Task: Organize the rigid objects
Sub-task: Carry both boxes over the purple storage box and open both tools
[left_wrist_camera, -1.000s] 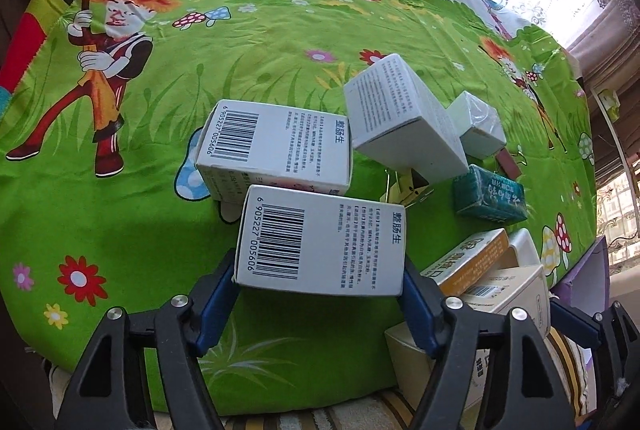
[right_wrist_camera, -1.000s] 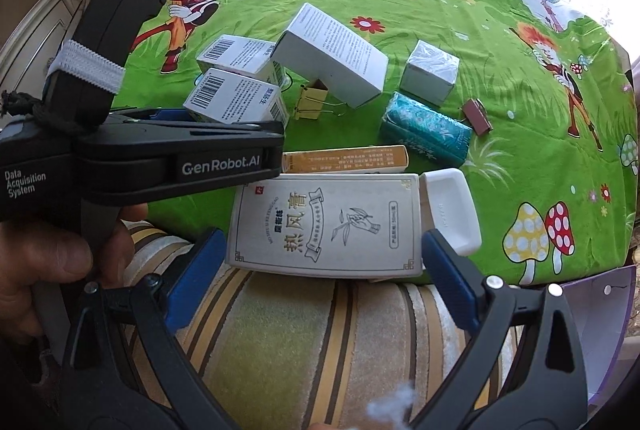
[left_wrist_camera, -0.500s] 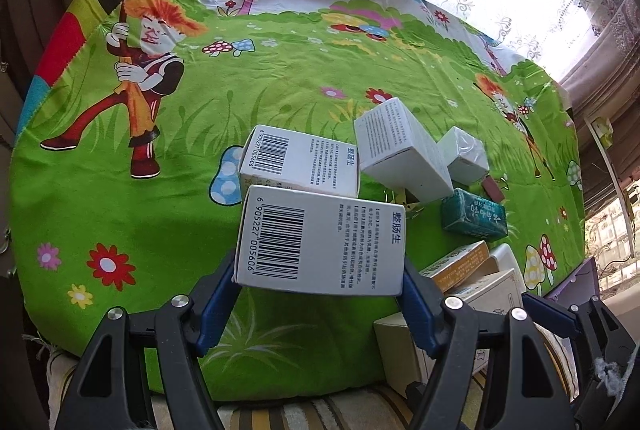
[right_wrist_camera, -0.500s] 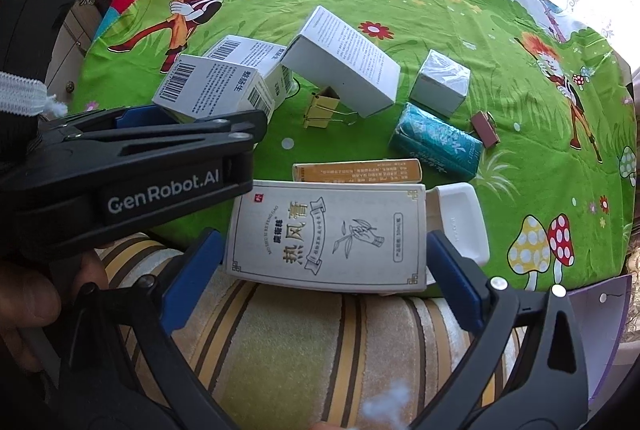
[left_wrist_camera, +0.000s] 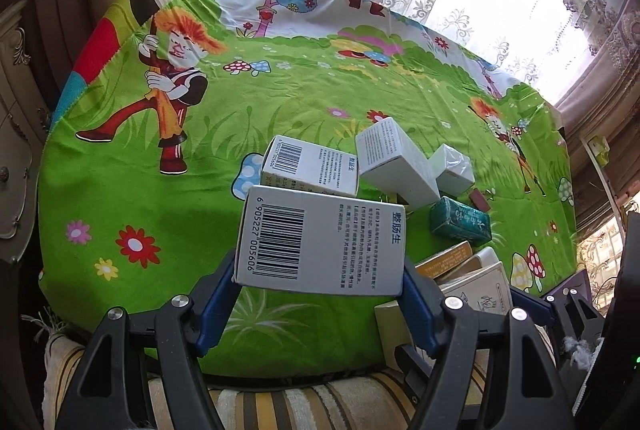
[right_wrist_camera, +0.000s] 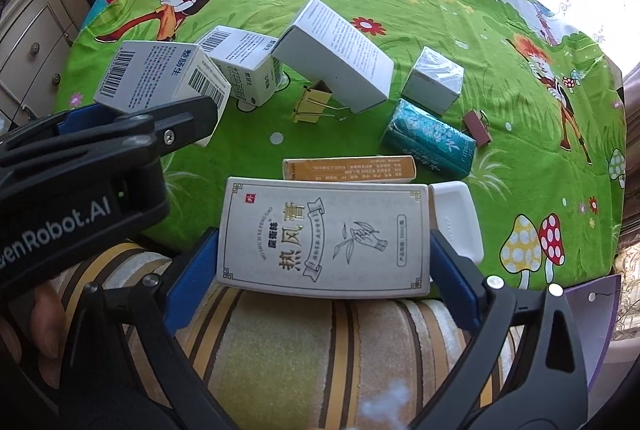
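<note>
My left gripper (left_wrist_camera: 320, 290) is shut on a white barcode box (left_wrist_camera: 320, 242), held above the green cartoon tablecloth (left_wrist_camera: 120, 197). In the right wrist view the same barcode box (right_wrist_camera: 156, 77) hangs at the left in the left gripper's black jaws. My right gripper (right_wrist_camera: 324, 266) is shut on a flat white box with Chinese print (right_wrist_camera: 324, 238), held over the table's near edge. A second barcode box (left_wrist_camera: 312, 167) lies on the cloth behind the held one.
On the cloth lie a large white box (right_wrist_camera: 336, 53) tilted on a yellow binder clip (right_wrist_camera: 312, 105), a small wrapped white box (right_wrist_camera: 434, 81), a teal packet (right_wrist_camera: 428, 139), an orange box (right_wrist_camera: 348, 169), a white lid (right_wrist_camera: 456, 222) and a brown clip (right_wrist_camera: 478, 125). Striped fabric (right_wrist_camera: 320, 350) is below.
My left gripper has lifted the barcode box up and back from the cloth, so the other boxes look smaller and farther. The right gripper with its flat box stays put.
</note>
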Motion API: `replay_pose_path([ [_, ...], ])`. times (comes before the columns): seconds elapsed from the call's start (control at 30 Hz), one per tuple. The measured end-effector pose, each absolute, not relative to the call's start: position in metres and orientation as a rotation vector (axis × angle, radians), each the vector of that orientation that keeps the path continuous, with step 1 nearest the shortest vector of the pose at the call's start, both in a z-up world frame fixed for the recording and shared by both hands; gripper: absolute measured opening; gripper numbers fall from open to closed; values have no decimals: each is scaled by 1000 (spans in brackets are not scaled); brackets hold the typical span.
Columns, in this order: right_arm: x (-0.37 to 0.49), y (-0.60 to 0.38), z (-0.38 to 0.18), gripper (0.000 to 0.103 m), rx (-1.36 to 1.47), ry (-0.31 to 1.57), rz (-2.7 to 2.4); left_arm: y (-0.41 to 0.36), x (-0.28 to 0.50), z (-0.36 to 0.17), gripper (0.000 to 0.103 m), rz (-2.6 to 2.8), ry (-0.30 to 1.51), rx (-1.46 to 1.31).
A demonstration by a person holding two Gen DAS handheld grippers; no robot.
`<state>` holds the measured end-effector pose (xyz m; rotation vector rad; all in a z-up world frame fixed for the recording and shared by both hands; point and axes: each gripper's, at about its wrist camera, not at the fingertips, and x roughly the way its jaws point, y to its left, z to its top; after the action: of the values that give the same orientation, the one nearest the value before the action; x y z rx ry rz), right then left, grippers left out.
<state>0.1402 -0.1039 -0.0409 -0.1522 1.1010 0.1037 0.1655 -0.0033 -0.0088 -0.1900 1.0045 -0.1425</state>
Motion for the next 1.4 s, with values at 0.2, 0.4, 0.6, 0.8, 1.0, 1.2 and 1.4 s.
replay_pose_path([
  [0.2, 128, -116, -25, 99, -142, 1033, 67, -4, 149, 1, 73, -135, 986, -206],
  [0.4, 114, -131, -12, 99, -131, 989, 36, -13, 136, 10, 73, -143, 973, -204],
  [0.6, 101, -153, -4, 99, -101, 965, 7, -30, 125, 15, 73, -170, 967, -183],
  [0.8, 90, -176, 1, 99, -71, 951, -24, -48, 115, 19, 73, -201, 966, -162],
  [1.0, 76, -202, 5, 99, -38, 942, -58, -71, 106, 21, 73, -241, 970, -134],
  [1.2, 60, -231, 6, 99, -8, 938, -100, -98, 95, 25, 73, -292, 970, -105],
  [1.4, 41, -265, 7, 99, 37, 930, -149, -125, 83, 30, 73, -341, 964, -74],
])
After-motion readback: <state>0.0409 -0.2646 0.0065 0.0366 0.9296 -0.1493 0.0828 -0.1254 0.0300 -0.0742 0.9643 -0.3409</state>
